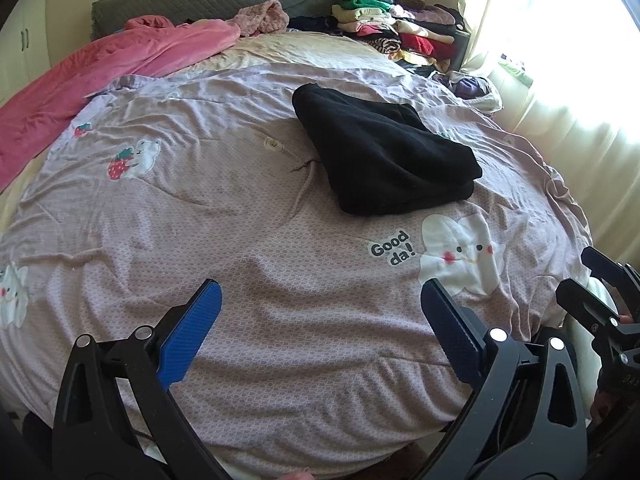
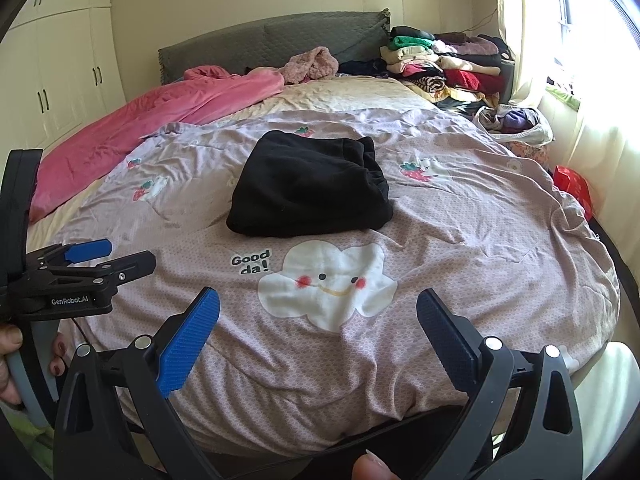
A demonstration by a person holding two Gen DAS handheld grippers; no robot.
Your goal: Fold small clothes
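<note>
A black garment lies folded into a thick bundle in the middle of the lilac quilt. My left gripper is open over the quilt's near edge, well short of the bundle, with nothing between its blue pads. My right gripper is open too, hovering above the white cloud print in front of the garment. The left gripper also shows at the left of the right wrist view, held by a hand.
A pink blanket lies along the left side of the bed. Stacks of folded clothes sit at the far right by the grey headboard. A bag of clothes and a red box are near the curtain.
</note>
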